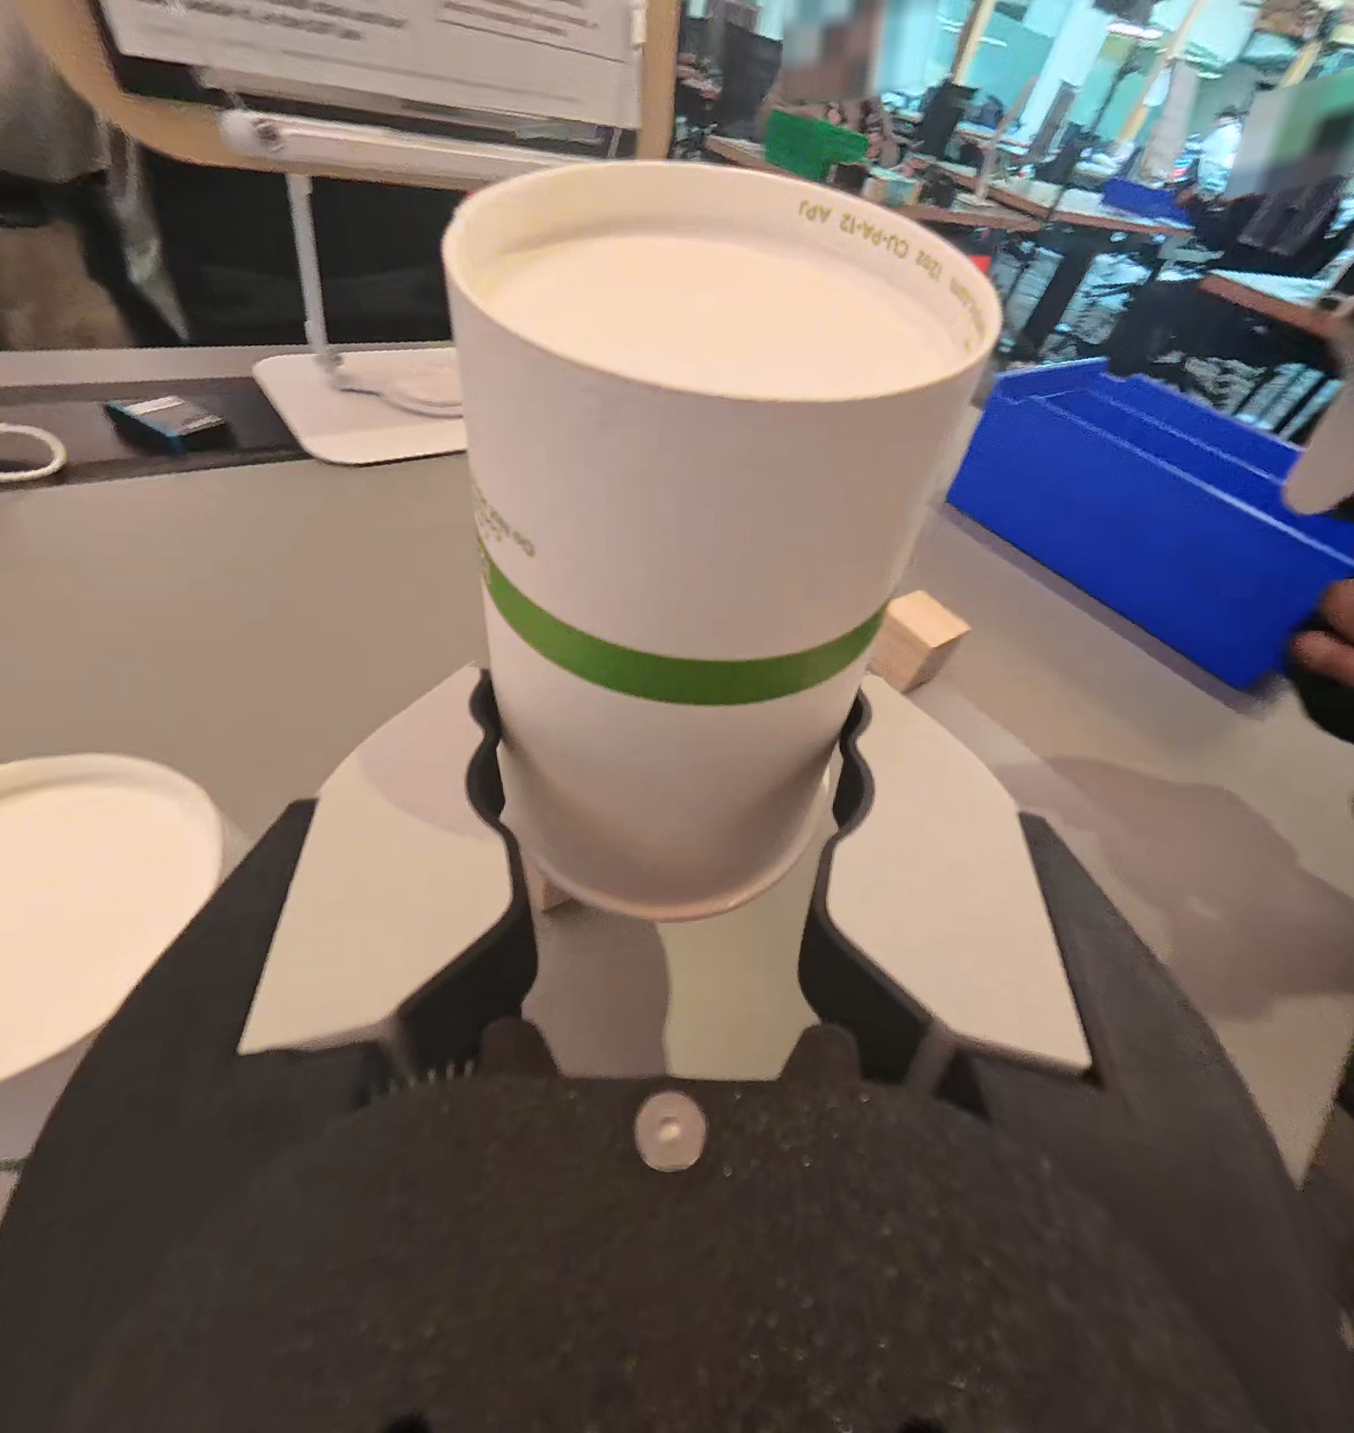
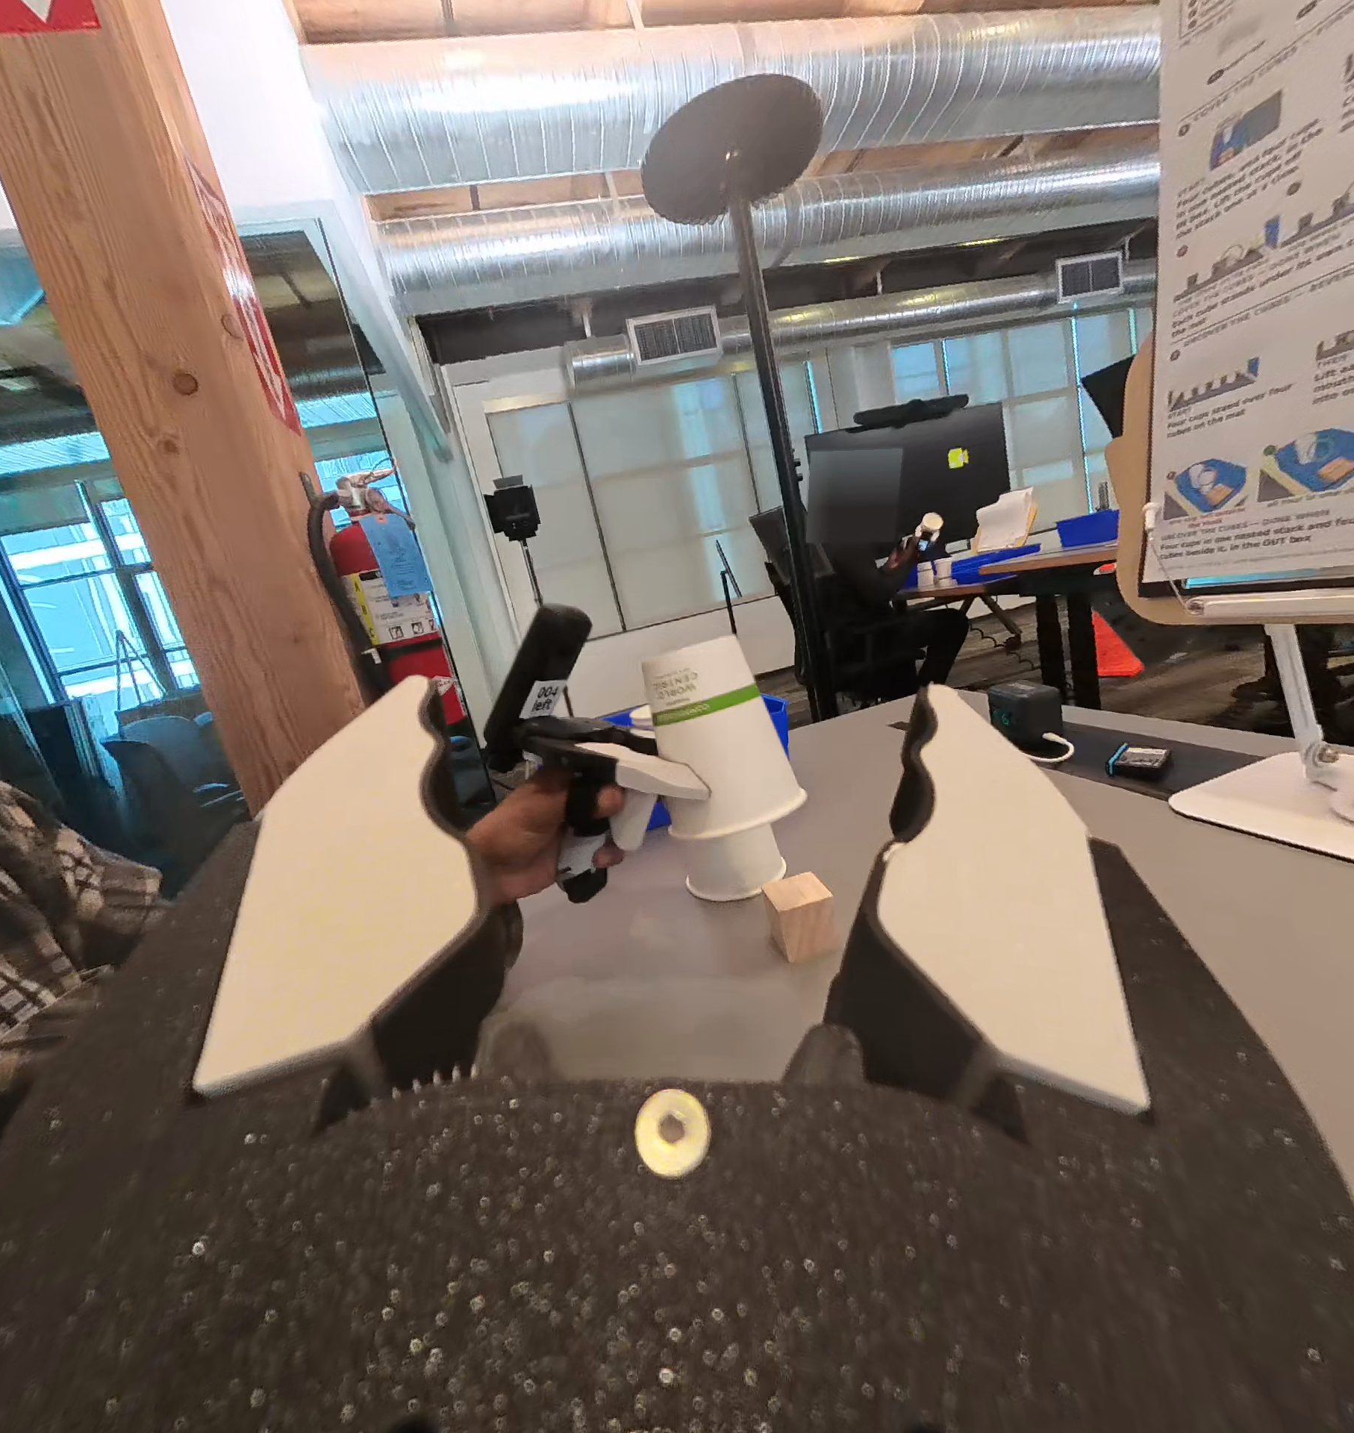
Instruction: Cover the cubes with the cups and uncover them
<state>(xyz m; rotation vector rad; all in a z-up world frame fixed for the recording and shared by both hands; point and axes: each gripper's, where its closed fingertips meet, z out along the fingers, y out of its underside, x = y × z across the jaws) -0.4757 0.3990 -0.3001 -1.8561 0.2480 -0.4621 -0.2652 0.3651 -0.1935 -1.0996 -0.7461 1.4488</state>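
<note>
My left gripper point(image 1: 670, 702) is shut on an upside-down white paper cup point(image 1: 697, 504) with a green band. It holds the cup tilted and a little above the grey table point(image 1: 193, 620). A corner of a wooden cube point(image 1: 554, 896) shows under the cup's rim. A second wooden cube point(image 1: 918, 640) lies beyond it to the right. Another upside-down white cup point(image 1: 61, 915) stands at the lower left. In the right wrist view my right gripper point(image 2: 674, 775) is open and empty, facing the held cup point(image 2: 705, 737), a standing cup point(image 2: 732, 864) and a cube point(image 2: 802, 915).
A blue bin point(image 1: 1139, 527) sits at the right of the table, with the right gripper point(image 1: 1348, 434) in front of it. A white stand point(image 1: 364, 403) holding papers and a small dark device point(image 1: 166, 422) are at the back. A hand point(image 2: 534, 845) holds the left gripper point(image 2: 658, 775).
</note>
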